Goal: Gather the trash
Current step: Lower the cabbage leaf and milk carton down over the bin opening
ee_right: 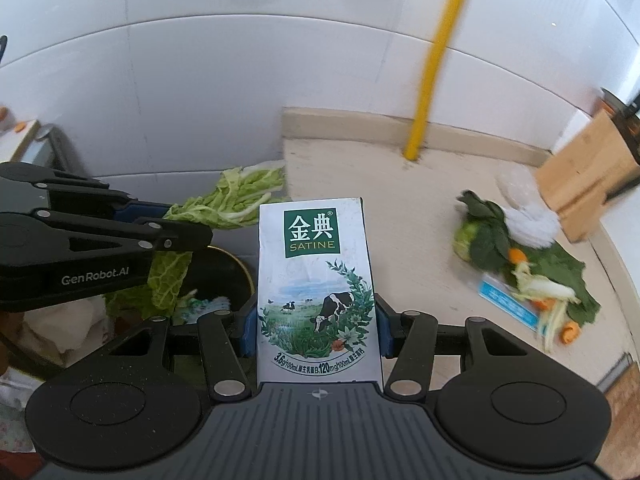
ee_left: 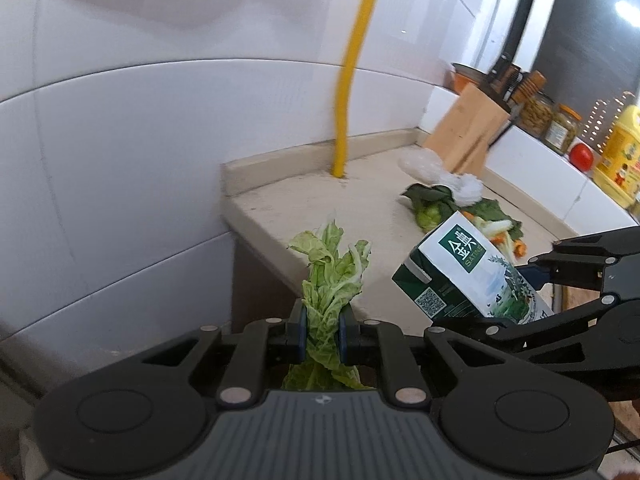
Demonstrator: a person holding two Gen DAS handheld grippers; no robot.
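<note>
**Midway: two pieces in hand, a heap left on the counter**

Clearly both pairs of fingers are loaded. The left gripper (ee_left: 323, 334) is clenched on a limp bunch of cabbage leaves (ee_left: 334, 276), the blue pads pinching the stalks so the leaves stand up above them and hang below. The right gripper (ee_right: 316, 330) is clamped across the lower half of a milk carton (ee_right: 316, 280), held upright with its printed face to the camera.

Outward from there, both loads hang off the end of the counter (ee_right: 360, 168), over a dark round bin (ee_right: 228, 276) that already holds paper and scraps. Dropping these two seems to be the step in hand, and neither has been let go.

Farther along the counter, plenty remains: a pile of dark green leaves (ee_right: 488, 240) with carrot bits and pale stalks, a white crumpled wad (ee_right: 532, 220), and a flat blue packet (ee_right: 508, 300) half under the pile. A wooden knife block (ee_right: 588, 188) stands just beyond and looks like no part of the job.
</note>
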